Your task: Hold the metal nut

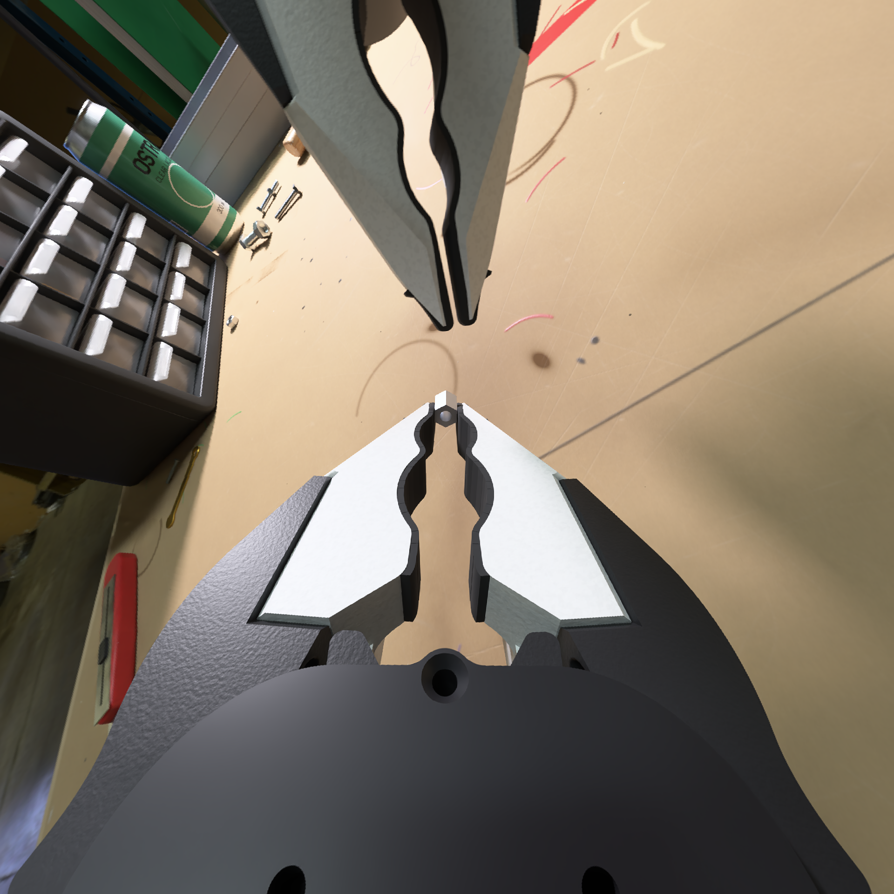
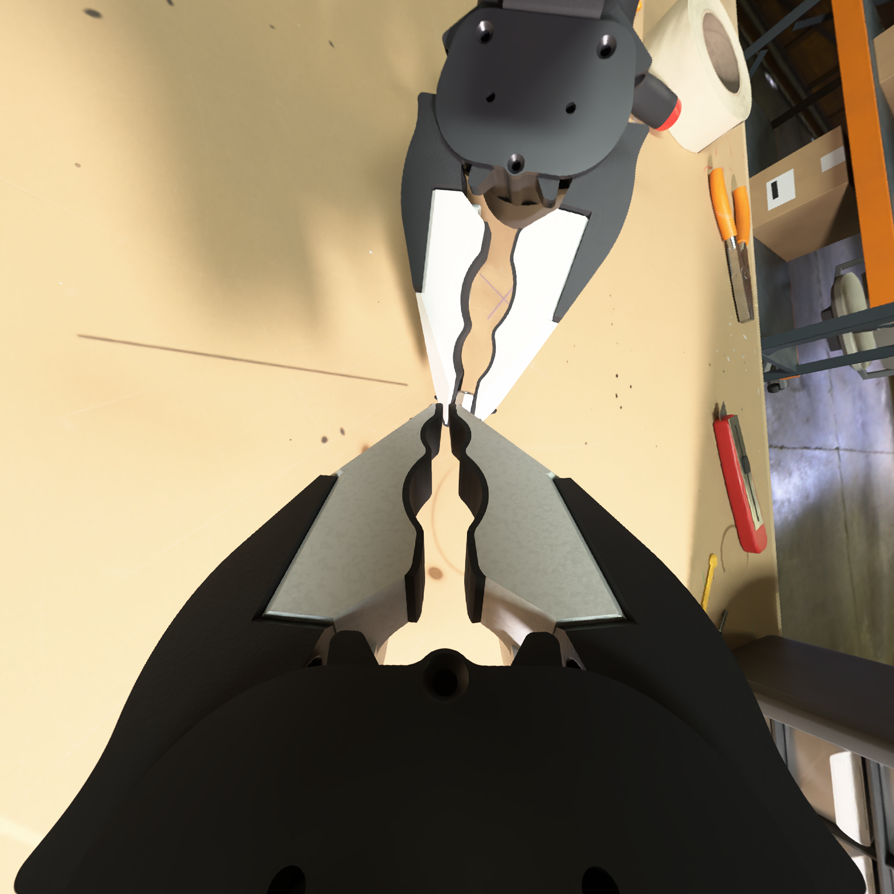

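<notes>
Left gripper [image 1: 444,411] clamped on the metal nut [image 1: 444,409], pinched right at the fingertips, bore facing the camera, lifted clear above the wooden benchtop [image 1: 677,242]. Seen again from the opposite side as a small silver block at those white fingertips [image 2: 465,397]. Right gripper [image 2: 446,415] pressed nearly together, only a sliver of a gap between its tips, holding nothing. Pointed tip to tip at the left one, close but apart from the nut. Off to the left in the left wrist view: dark drawer organiser [image 1: 96,290], green can [image 1: 155,169] lying on its side just beyond it, loose bolts [image 1: 278,198] beside the can. Red utility knife [image 2: 740,484] near the bench edge, orange-handled chisels [image 2: 730,232] farther along, white tape roll [image 2: 701,72] at the far corner.
</notes>
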